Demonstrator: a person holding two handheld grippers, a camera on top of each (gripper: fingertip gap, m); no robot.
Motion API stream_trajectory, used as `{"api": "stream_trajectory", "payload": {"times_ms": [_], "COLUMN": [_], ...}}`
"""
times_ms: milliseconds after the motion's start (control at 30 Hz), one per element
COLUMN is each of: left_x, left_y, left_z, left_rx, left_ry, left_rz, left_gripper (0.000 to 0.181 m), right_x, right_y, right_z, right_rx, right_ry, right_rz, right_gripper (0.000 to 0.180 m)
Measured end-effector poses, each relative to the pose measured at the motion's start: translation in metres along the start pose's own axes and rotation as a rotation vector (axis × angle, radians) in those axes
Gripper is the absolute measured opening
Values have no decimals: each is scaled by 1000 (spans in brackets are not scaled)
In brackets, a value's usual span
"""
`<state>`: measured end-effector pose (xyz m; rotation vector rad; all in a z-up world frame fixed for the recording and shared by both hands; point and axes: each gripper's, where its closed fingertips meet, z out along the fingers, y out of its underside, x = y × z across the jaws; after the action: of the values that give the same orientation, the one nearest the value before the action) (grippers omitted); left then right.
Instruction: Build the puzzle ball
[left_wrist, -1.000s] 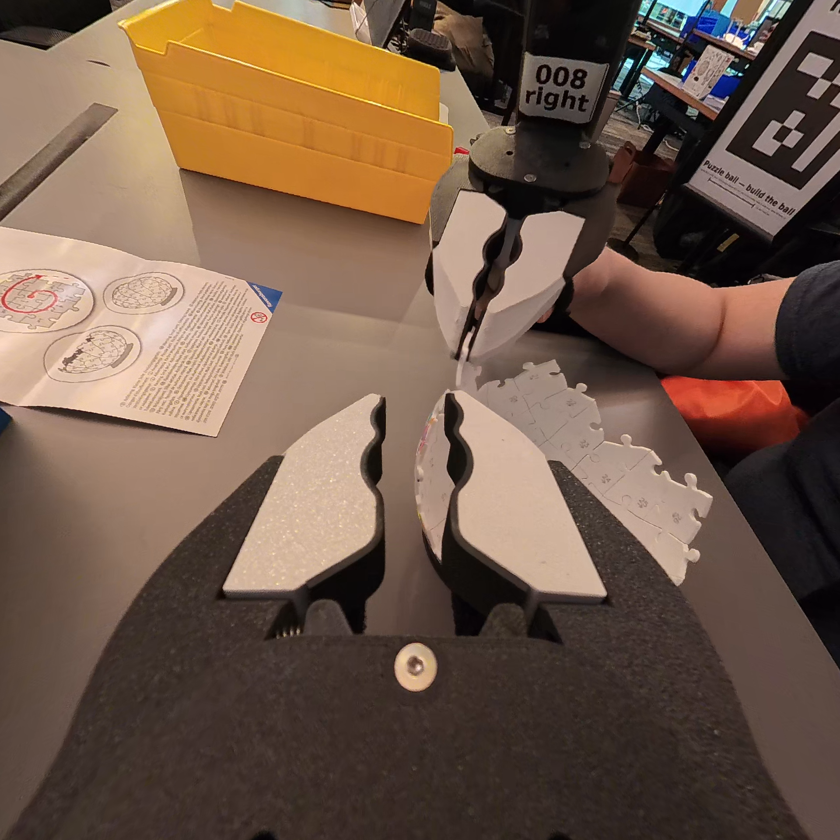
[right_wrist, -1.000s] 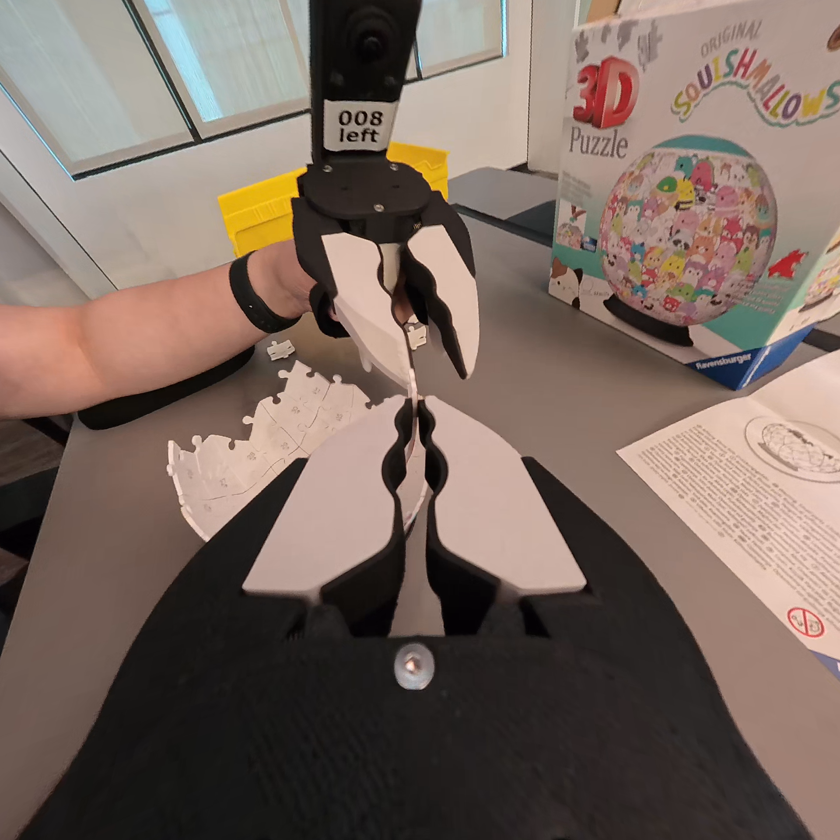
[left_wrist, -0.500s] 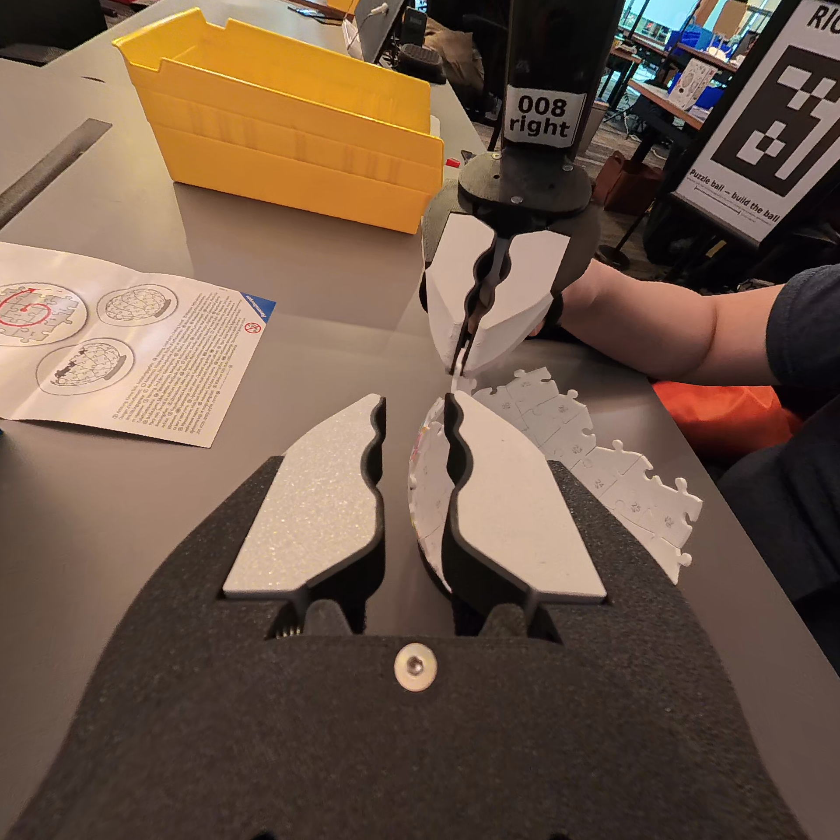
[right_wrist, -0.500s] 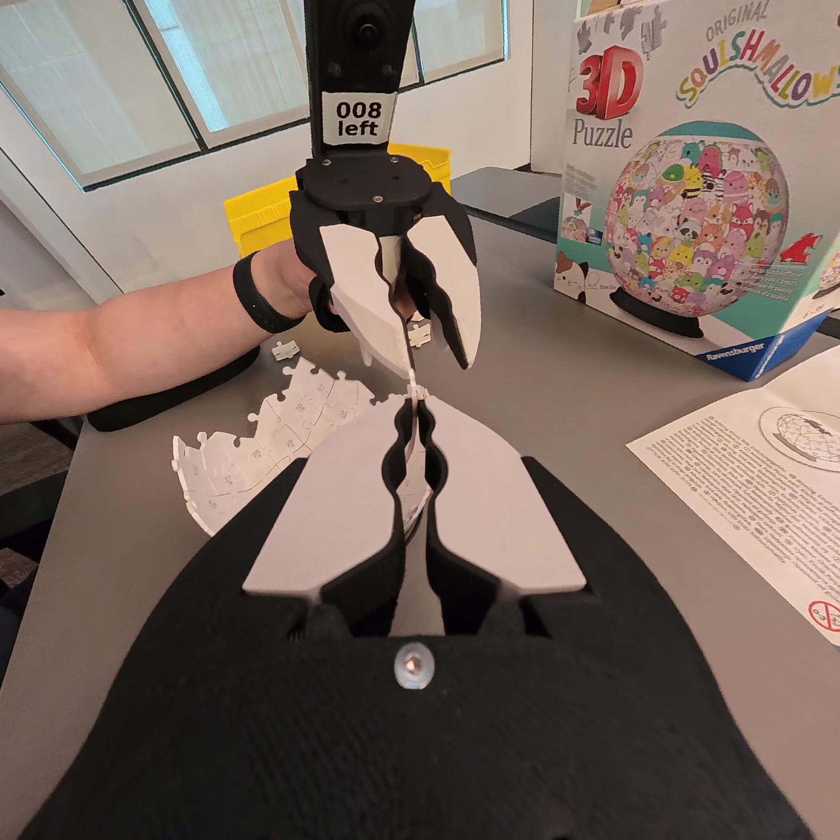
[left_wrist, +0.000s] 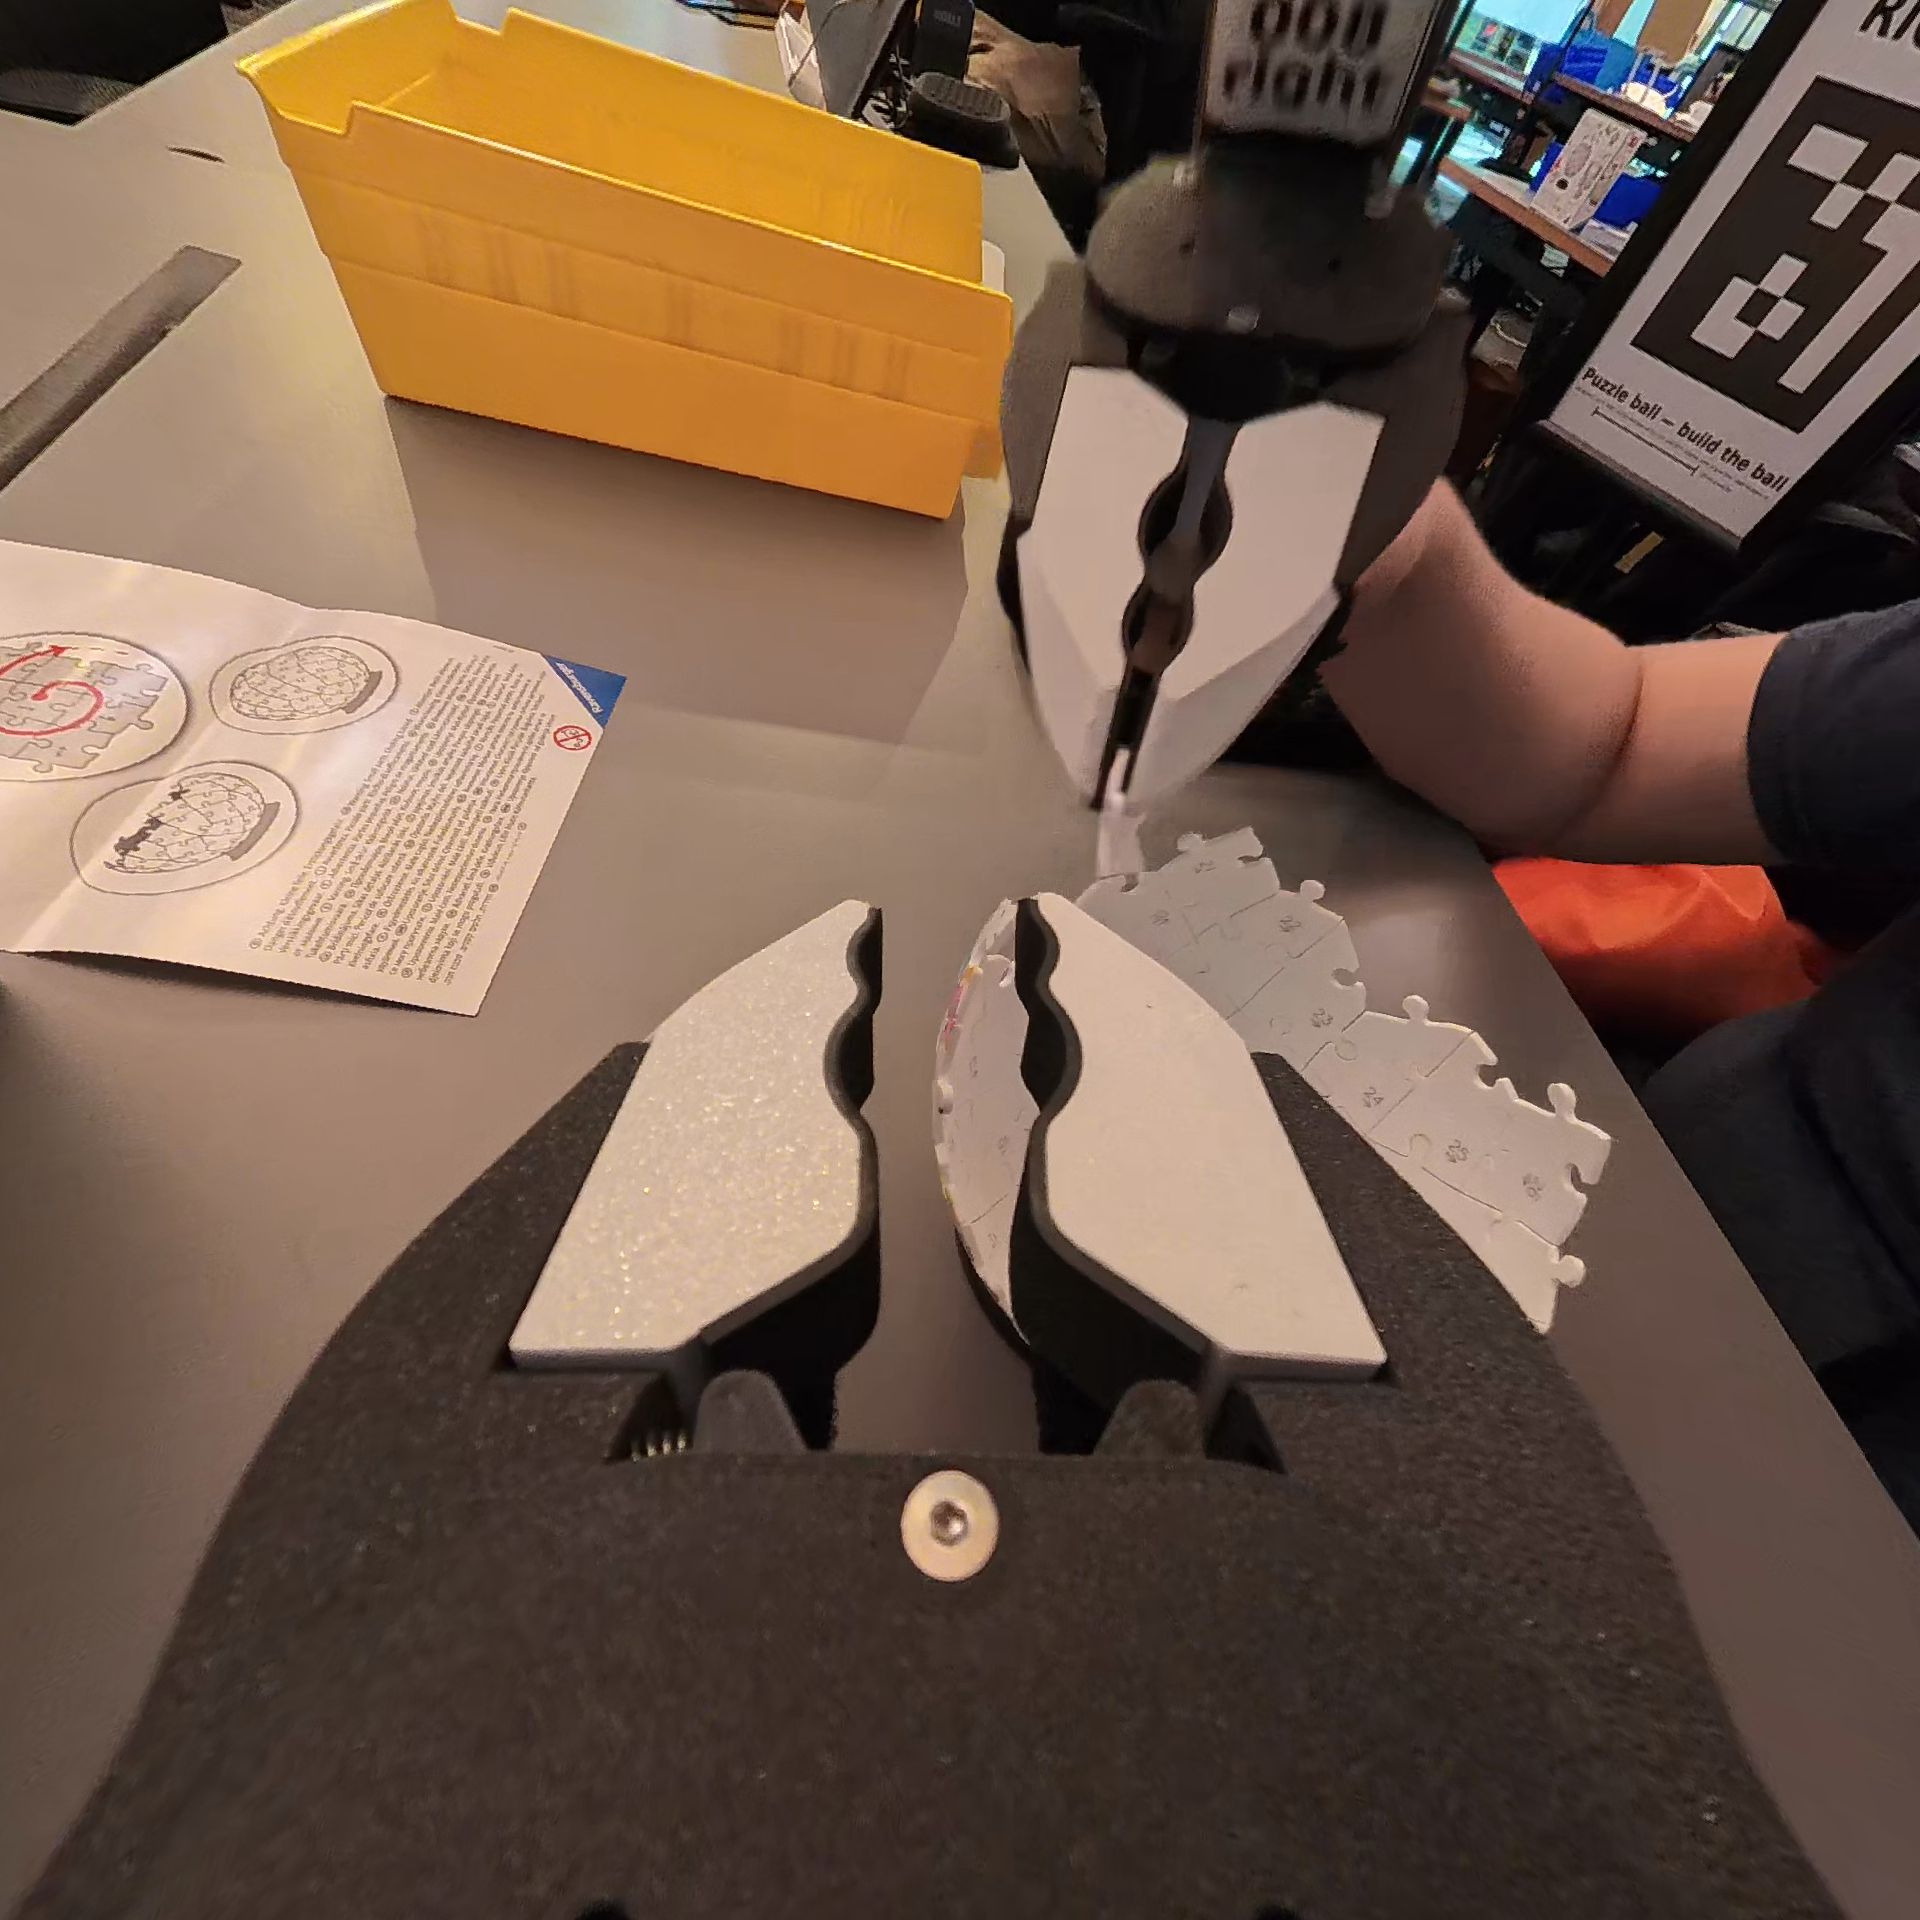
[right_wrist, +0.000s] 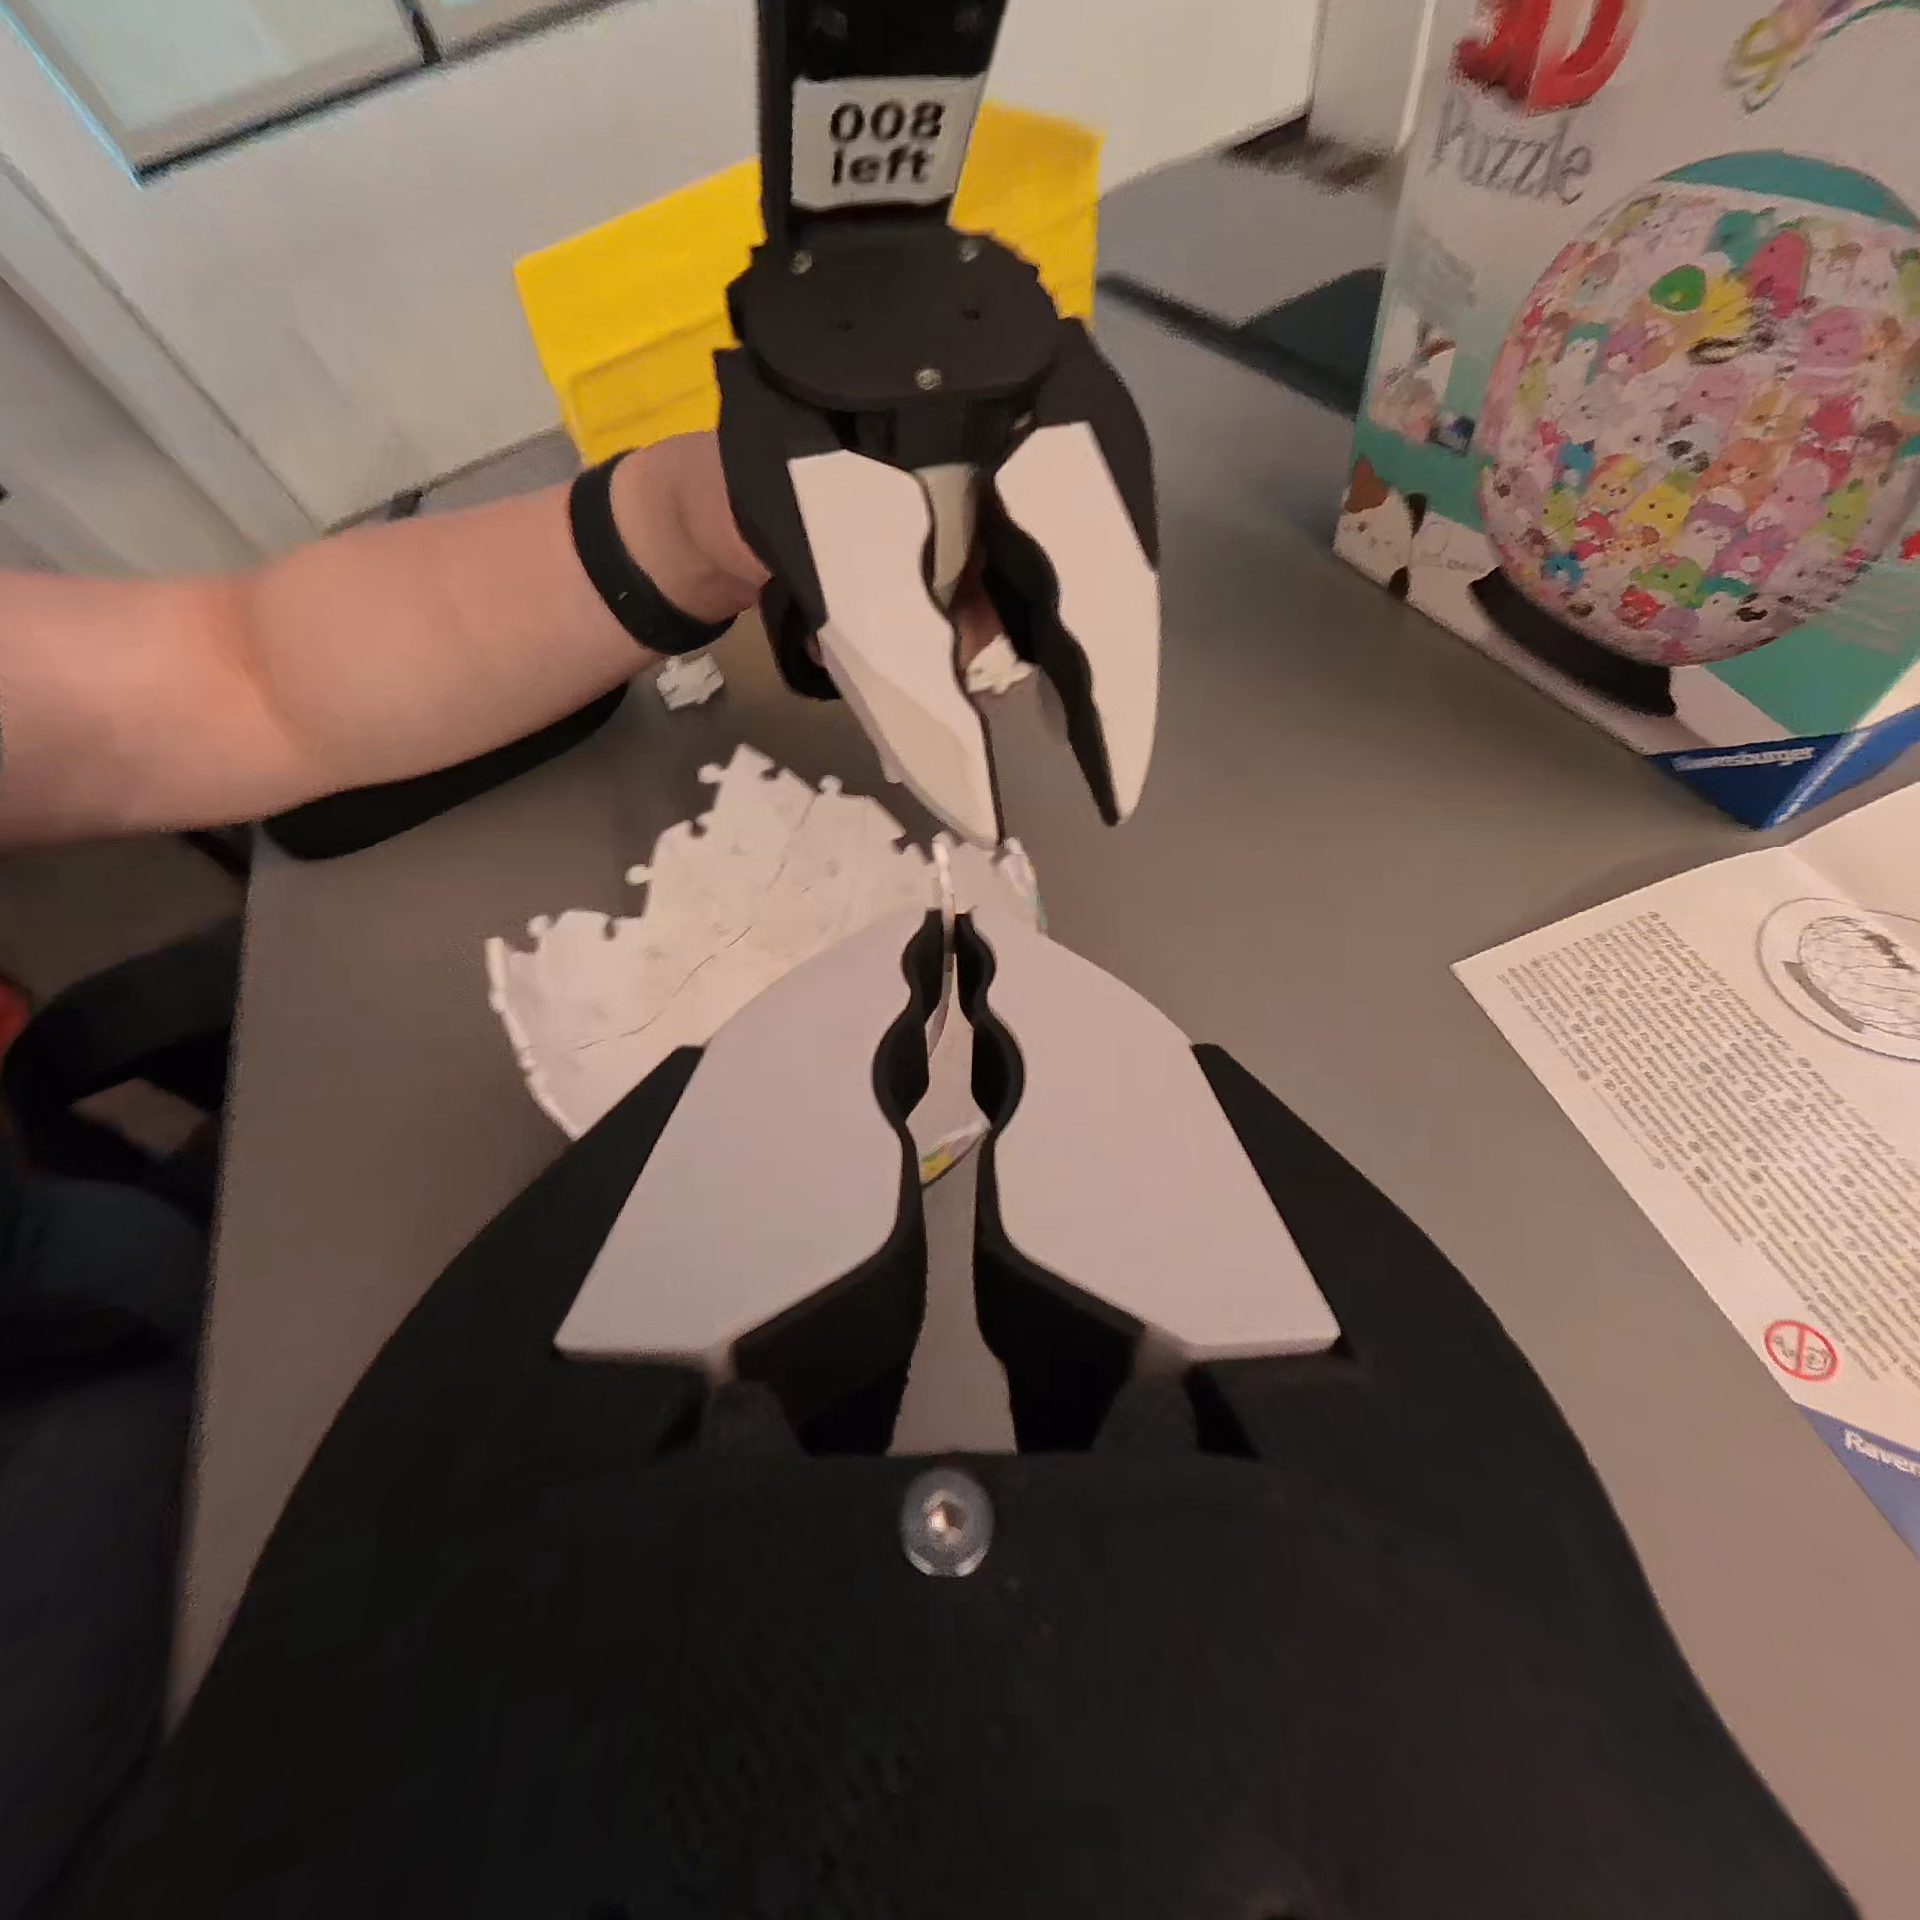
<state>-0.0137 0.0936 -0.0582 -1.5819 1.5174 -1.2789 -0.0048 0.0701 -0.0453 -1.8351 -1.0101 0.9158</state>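
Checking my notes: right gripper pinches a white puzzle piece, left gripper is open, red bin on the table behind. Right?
No: the bin is yellow, not red, as the left wrist view shows. The right gripper does pinch a white puzzle piece, and the left gripper is open.

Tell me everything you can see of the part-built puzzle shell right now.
The shell is a curved, bowl-like band of interlocked white pieces, thin and stiff-looking, with small numbers on the inner face and colour print just showing at its edge. The knobbed rim is unfinished. It sits tilted on the grey table. The right gripper is shut on its rim; the left gripper is open, one finger against the inner face.
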Motion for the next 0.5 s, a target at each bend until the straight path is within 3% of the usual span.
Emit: {"api": "stream_trajectory", "payload": {"times_ms": [267, 500], "left_x": [1, -2], "left_y": [-4, -3], "left_z": [-11, -13], "left_rx": [1, 7], "left_ry": [-9, -9], "left_rz": [27, 14], "left_gripper": [24, 24], "right_x": [12, 8], "right_y": [4, 14], "right_z": [-10, 2], "right_rx": [-697, -891], "right_ry": [-22, -37], "right_rz": [135, 119], "right_gripper": [3, 3]}}
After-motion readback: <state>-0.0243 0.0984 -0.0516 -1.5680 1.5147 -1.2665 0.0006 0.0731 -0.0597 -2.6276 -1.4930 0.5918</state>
